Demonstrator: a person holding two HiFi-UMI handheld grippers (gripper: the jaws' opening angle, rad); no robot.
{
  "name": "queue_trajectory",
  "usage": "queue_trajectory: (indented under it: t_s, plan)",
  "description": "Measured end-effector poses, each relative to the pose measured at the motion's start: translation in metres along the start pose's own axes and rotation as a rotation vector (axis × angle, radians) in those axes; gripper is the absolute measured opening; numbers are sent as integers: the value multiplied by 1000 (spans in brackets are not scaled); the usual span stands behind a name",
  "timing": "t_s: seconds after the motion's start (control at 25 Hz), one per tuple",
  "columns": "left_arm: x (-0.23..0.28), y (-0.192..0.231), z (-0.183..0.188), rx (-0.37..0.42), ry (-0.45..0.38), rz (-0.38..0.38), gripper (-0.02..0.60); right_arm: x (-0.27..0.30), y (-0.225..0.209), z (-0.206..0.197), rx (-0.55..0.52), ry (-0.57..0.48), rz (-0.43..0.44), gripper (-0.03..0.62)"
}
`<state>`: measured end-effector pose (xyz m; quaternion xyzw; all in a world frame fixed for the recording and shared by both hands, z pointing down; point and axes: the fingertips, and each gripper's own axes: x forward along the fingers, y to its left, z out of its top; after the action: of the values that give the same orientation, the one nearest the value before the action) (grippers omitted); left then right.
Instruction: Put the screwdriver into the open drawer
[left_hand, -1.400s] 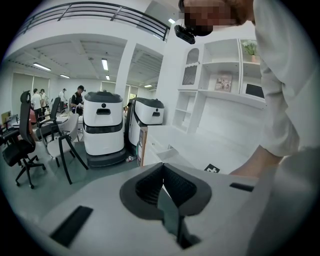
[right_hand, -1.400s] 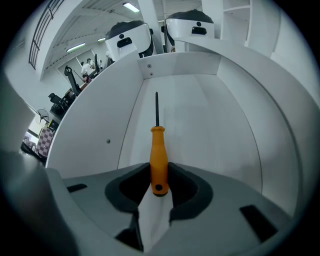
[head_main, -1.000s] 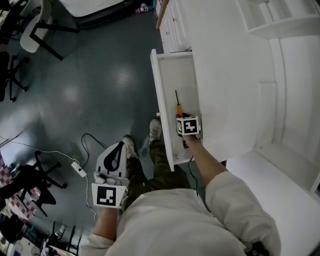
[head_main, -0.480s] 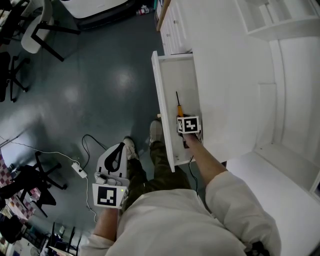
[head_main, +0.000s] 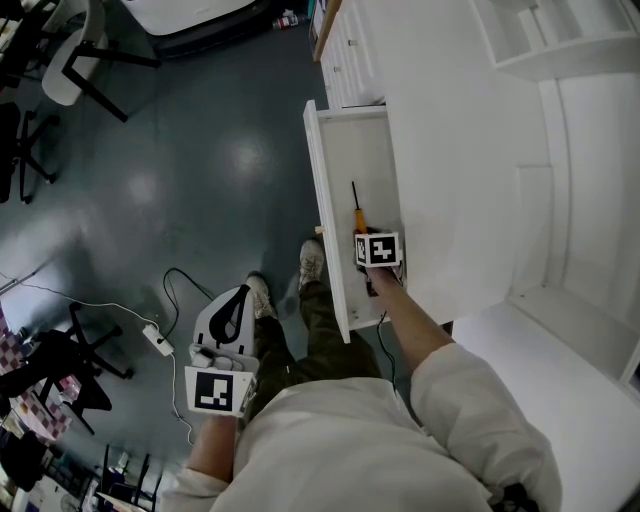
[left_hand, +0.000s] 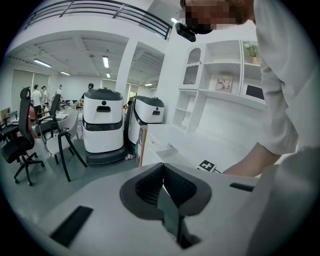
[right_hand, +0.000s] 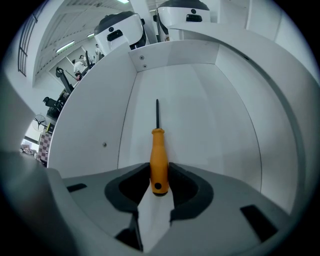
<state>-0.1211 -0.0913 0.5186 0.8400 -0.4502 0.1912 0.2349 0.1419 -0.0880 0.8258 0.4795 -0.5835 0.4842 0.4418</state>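
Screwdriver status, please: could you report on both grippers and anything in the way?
Right gripper shut on screwdriver handle, both inside open drawer. Left gripper shut, empty, low at the side. Drawer floor ahead bare, nothing blocking.

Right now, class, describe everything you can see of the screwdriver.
The screwdriver has an orange handle, plastic by its look, with a small dark hole at its butt, and a thin dark shaft. The right gripper is shut on the handle's rear end. It sits inside the white open drawer, shaft pointing away from the gripper.
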Motion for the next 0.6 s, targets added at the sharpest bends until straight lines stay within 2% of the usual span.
queue_trajectory:
  t_s: [0.4,0.6]
  plan:
    - [-6,-2,6,12,-14,-6,5,-14,2,9,0,-50,-1,124]
    - [-9,-9,11,24,-27,-16,5,-30,9,17,-5,-107,20,121]
